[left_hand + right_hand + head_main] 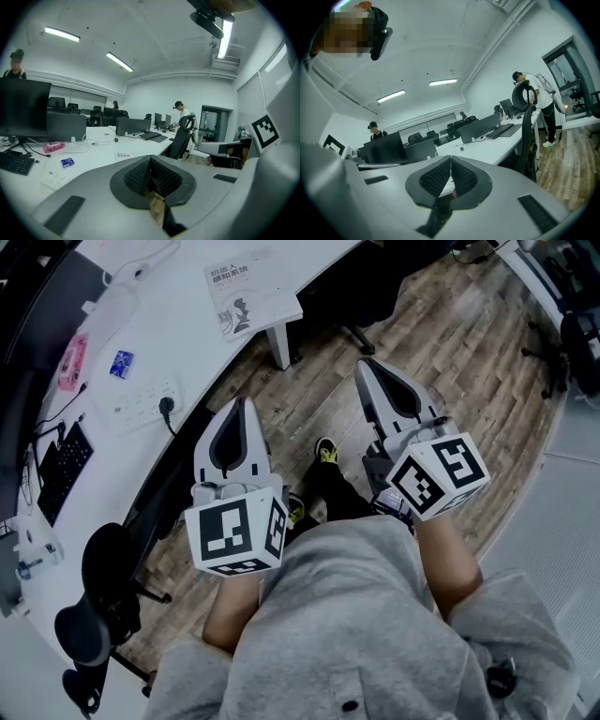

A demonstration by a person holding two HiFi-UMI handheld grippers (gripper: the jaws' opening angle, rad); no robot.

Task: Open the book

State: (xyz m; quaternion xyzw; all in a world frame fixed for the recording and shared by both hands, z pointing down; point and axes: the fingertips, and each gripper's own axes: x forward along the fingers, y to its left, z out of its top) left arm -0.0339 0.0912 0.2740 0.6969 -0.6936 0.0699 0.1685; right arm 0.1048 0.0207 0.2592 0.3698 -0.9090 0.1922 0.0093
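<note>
I find the book point(251, 292) lying shut on the table point(178, 324), well ahead of the left tool point(246, 404) and right tool point(366, 364); both tools pinched together, empty, above the floor point(450, 343).

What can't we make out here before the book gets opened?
- Book cover print: too small in the head view; in the left gripper view its near part is hidden behind the left gripper.
- Book in the right gripper view: not in sight.
- Pink thing on the table: too small to identify.
- Table's far left: cut off by the head view's dark edge.
</note>
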